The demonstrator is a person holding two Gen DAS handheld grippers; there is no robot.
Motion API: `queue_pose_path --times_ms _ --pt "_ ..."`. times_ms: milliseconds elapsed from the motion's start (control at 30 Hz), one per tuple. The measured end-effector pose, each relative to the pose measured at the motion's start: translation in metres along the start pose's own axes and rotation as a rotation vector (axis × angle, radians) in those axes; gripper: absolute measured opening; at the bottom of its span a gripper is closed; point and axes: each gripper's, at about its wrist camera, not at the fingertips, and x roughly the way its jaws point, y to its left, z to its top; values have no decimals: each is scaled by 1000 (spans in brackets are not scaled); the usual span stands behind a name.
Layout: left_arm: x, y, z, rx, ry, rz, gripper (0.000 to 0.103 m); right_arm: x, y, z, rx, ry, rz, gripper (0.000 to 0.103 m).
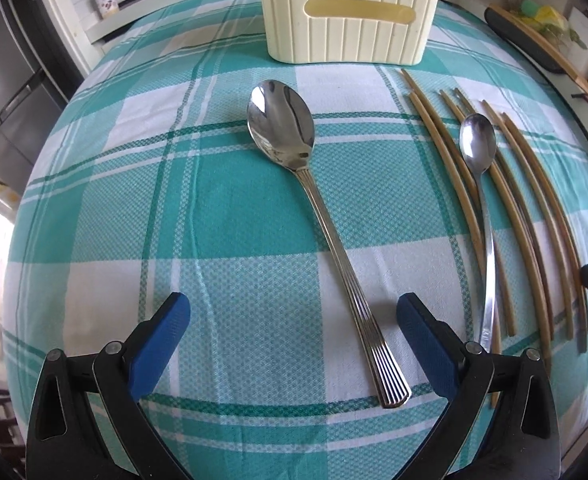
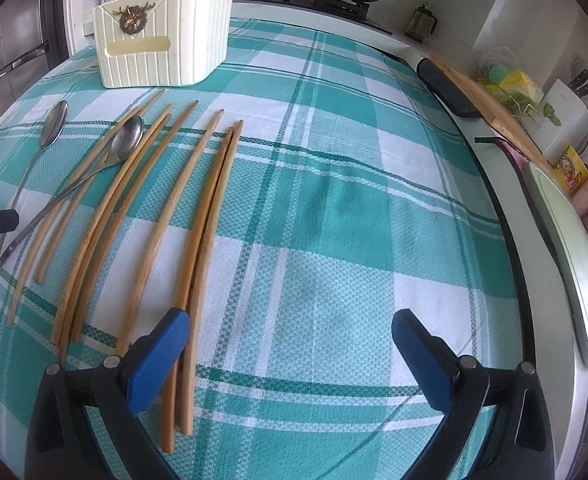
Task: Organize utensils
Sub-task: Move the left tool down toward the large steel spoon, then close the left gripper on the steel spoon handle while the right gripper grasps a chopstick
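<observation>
Grippers gape wide and empty: left gripper (image 1: 294,322) straddles the large spoon (image 1: 321,216) handle, right gripper (image 2: 292,338) hovers beside the chopsticks (image 2: 198,236).

Table (image 2: 374,200): spoons (image 1: 282,120), chopsticks (image 2: 210,216), holder (image 2: 162,40).

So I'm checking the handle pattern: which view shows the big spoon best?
The left wrist view: the big spoon lies whole and central, its ribbed handle sharp. The right wrist view shows it only small at the left edge, foreshortened.
</observation>
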Motion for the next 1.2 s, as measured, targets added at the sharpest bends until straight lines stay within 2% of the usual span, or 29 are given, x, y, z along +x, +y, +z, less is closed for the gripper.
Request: queue_pose_path --times_ms 167,333,400,433,467,500,533,600,733,833,933,1067,1200 --pt "2 1 0 -18 -8 -10 103 8 0 2 -33 28 -14 103" --pt "3 11 1 -18 -11 -7 103 10 -1 9 -23 9 18 100" --pt "4 20 3 -24 -9 7 103 11 1 13 -36 -10 72 80" --pt "4 25 3 -31 -7 12 103 12 1 15 -37 -16 113 73" --pt "4 30 3 -36 -5 14 103 12 1 16 -41 -20 153 58" --pt "4 34 3 -37 -2 16 103 13 1 18 -47 -24 176 50" --pt "4 38 2 -33 -2 23 103 13 1 19 -56 -25 178 48" --pt "3 45 1 -16 -9 56 103 13 0 20 -68 -19 153 32" --pt "3 59 0 0 -13 98 103 16 -13 22 -49 17 104 31" --pt "4 60 1 36 -8 68 103 15 -15 22 -50 42 123 35" --pt "7 56 8 96 -3 30 103 14 -7 22 -99 60 134 36" --pt "17 54 27 117 16 -13 102 18 -5 30 -131 108 177 36" --pt "26 44 47 153 5 -14 102 26 -5 44 -160 138 203 36"
